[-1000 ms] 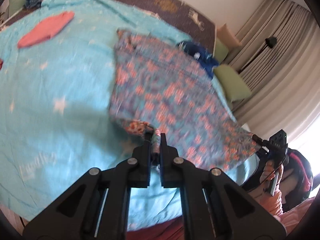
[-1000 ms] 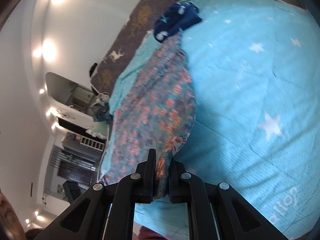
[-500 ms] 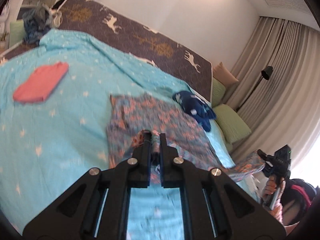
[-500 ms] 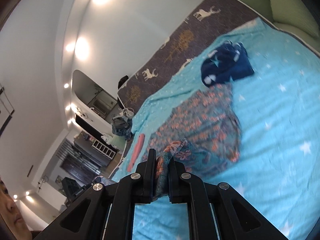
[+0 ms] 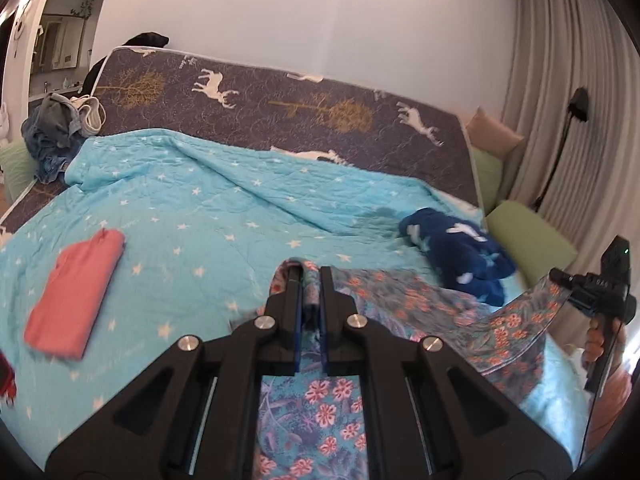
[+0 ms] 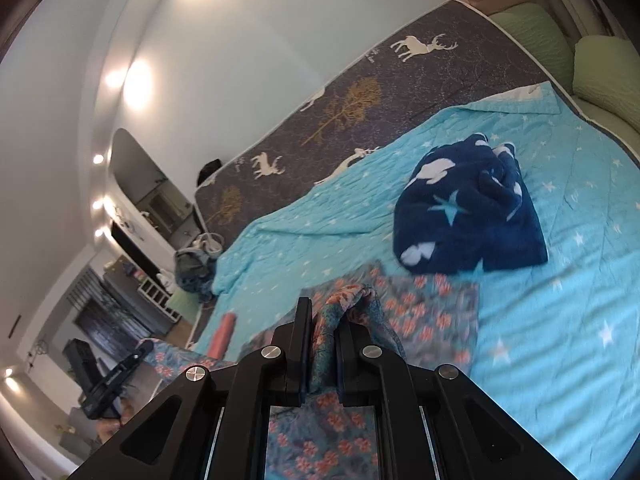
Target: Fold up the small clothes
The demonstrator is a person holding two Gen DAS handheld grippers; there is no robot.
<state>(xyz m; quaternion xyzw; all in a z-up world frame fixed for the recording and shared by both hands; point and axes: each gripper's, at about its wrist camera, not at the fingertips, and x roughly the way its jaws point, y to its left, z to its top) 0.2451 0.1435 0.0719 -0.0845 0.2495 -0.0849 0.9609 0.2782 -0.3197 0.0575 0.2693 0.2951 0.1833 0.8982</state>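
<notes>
Fabric is bunching between the fingers of the left gripper (image 5: 310,280) in the left wrist view: the jaws are pinched nearly together on a fold of the floral garment (image 5: 404,300), which is poking up just above the fingertips at the centre of the frame. From there the cloth is spreading down under the gripper to the bottom edge and stretching rightward, lifted off the bed, to the right gripper (image 5: 560,280) at the right edge, which is gripping its far corner. A folded pink garment (image 5: 76,292) is lying on the turquoise star blanket (image 5: 224,216) at the left, well apart from the gripper. A crumpled navy garment (image 5: 456,252) is sitting right of centre, just beyond the floral cloth.

In the right wrist view, the right gripper (image 6: 324,316) is clamping a gathered wad of the floral garment (image 6: 432,312), jaws narrowly parted around it at lower centre. The cloth is lying partly flat on the blanket (image 6: 560,320) just right of the fingertips and trailing toward the lower left, where the left gripper (image 6: 140,350) is holding its other end. The navy garment (image 6: 468,216) is resting above it at centre right, their edges near or touching.
</notes>
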